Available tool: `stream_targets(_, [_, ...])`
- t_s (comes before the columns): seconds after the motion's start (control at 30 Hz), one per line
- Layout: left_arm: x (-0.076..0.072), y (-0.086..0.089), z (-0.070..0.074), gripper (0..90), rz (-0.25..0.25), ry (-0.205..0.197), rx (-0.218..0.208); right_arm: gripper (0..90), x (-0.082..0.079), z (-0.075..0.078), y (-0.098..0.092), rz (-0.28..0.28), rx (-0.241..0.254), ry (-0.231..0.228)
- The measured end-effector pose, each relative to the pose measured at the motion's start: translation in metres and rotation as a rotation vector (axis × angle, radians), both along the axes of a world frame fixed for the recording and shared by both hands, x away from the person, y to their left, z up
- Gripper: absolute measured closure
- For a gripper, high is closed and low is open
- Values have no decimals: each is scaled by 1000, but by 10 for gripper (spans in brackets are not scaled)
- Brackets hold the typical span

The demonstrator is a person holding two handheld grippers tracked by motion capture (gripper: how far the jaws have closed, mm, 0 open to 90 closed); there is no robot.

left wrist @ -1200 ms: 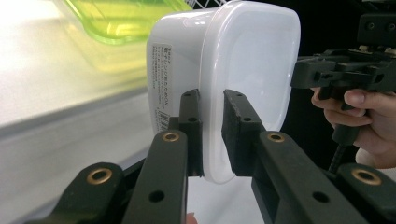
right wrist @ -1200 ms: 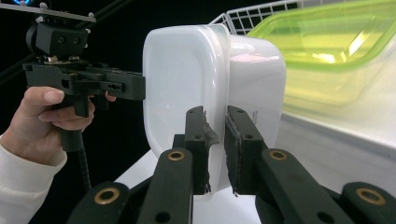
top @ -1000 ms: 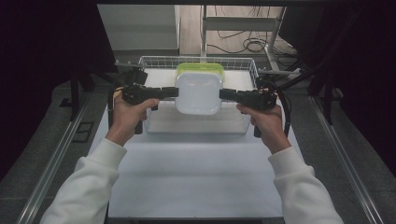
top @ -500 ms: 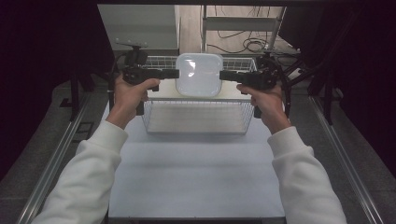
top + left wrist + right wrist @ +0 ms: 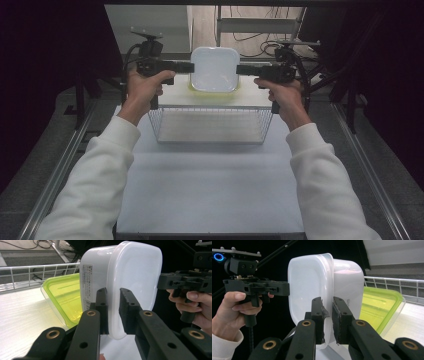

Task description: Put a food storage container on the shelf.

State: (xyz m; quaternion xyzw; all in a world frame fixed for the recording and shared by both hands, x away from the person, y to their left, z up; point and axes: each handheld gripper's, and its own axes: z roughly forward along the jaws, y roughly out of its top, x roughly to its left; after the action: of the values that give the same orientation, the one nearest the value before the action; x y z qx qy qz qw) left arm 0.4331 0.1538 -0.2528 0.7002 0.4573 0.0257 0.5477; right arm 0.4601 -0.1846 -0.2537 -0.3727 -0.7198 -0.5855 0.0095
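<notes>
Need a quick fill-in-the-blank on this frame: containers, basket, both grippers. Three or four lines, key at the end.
1. The white plastic container is held up by ____ grippers at once.
2. The left gripper clamps the container's lid ____.
3. The container with the ____ lid sits behind the held one.
4. The wire basket on the white table lies ____ the lifted container.
The right gripper grips the opposite side.

Missing words: two; rim; green; below

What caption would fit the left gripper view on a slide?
Left gripper clamps the rim of a white lidded container, lifted above a green-lidded box in a wire basket.
</notes>
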Motion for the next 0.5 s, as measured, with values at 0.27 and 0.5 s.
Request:
stream_targets(0.27, [16,0,-1,780,10,39,-21,792,17,4,2,-12,-8,48])
stream_targets(0.5, [26,-1,-8,782,7,86,-39,791,28,-2,0,-31,-7,107])
